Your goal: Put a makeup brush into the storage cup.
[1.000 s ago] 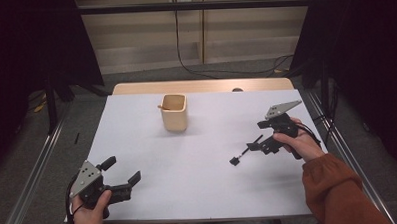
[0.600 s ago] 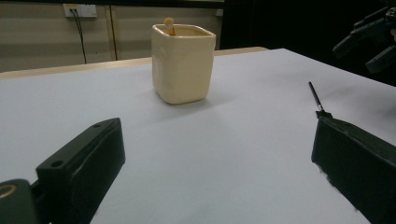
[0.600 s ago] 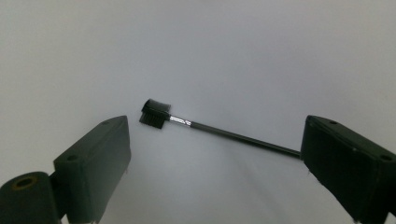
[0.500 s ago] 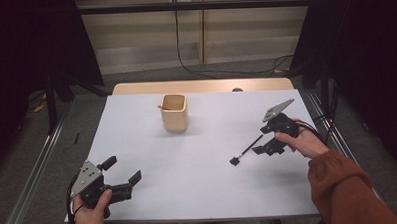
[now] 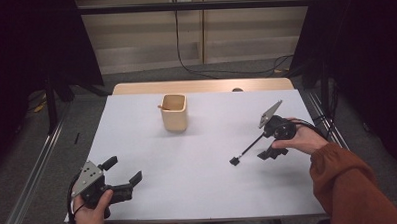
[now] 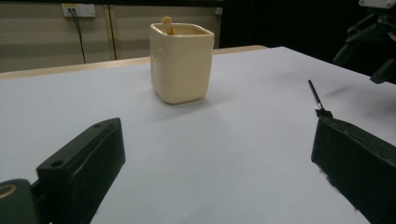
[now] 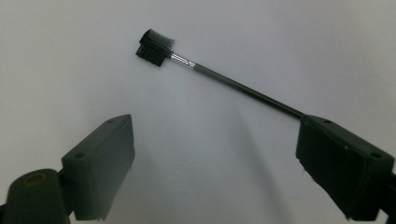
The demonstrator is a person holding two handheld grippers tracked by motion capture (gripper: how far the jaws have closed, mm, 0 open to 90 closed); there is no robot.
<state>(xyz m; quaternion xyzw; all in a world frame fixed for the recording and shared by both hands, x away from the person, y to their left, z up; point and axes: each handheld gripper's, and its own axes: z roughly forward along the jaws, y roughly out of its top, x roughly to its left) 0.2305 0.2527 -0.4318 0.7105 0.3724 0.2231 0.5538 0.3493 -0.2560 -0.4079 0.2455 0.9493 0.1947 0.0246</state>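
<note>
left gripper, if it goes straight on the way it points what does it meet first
Probably the cream cup: it stands ahead between the open jaws of the left gripper, with bare white table before it. Depth is uncertain.

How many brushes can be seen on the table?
1. A thin black brush with a small comb head lies on the white table, at the open right gripper. The cream square cup may hide others.

Rust-orange sleeve [image 5: 350, 181]; black jaws, grey three-cornered plates.
</note>
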